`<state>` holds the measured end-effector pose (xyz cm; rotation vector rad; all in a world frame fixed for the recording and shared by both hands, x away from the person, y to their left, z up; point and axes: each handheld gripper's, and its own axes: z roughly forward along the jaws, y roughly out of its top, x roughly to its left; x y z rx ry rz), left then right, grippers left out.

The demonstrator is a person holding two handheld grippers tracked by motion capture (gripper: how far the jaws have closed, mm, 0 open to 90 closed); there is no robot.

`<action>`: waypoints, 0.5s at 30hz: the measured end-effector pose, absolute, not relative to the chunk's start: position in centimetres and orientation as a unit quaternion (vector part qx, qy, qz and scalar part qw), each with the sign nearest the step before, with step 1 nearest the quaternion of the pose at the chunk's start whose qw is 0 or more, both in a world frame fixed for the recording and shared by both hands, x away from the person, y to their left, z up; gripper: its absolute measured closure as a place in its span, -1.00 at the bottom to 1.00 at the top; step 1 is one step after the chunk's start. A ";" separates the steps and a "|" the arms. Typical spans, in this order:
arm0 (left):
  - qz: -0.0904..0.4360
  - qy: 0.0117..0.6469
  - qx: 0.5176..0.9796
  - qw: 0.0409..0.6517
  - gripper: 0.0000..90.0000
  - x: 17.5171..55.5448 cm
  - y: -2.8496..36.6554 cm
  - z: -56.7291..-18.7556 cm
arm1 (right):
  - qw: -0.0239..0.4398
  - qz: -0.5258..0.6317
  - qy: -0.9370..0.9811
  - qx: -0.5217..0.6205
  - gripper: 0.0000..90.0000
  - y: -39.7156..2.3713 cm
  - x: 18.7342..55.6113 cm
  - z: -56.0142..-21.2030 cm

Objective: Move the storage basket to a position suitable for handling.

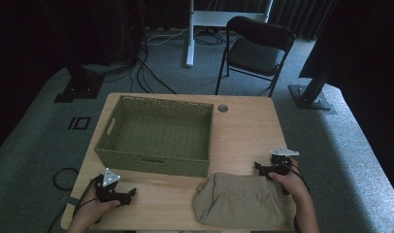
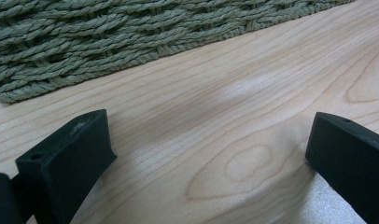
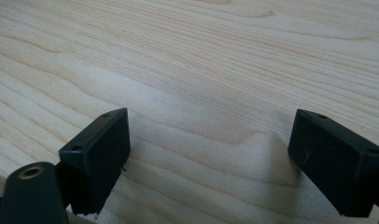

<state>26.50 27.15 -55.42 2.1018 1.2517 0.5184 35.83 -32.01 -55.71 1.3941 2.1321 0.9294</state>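
Currently both tongs released, nothing between jaws: left gripper (image 1: 132, 193) near basket (image 1: 156, 162) front wall, right gripper (image 1: 258, 167) just beside folded shorts (image 1: 238, 200) at table (image 1: 243, 131) front edge. Your risks: shallow pinch unfolds shorts; dragging snags basket rim.

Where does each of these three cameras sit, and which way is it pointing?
High view: above the person's side, facing forward and down on the table, basket and beige garment; forearms and hands show.
Left gripper view: on the left claw, aimed low at wood and basket; open jaws show.
Right gripper view: on the right claw, aimed at wood; open jaws.
All share the tabletop.
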 end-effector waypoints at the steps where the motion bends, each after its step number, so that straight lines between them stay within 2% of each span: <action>1: 0.197 0.475 0.798 0.315 -0.97 26.5 27.2 -55.4 | 0.213 0.335 0.768 0.502 -0.73 -32.0 35.8 -55.7; 15: 0.185 0.456 0.810 0.320 -0.97 26.4 27.8 -55.3 | 0.204 0.343 0.767 0.502 -0.69 -32.0 36.2 -55.6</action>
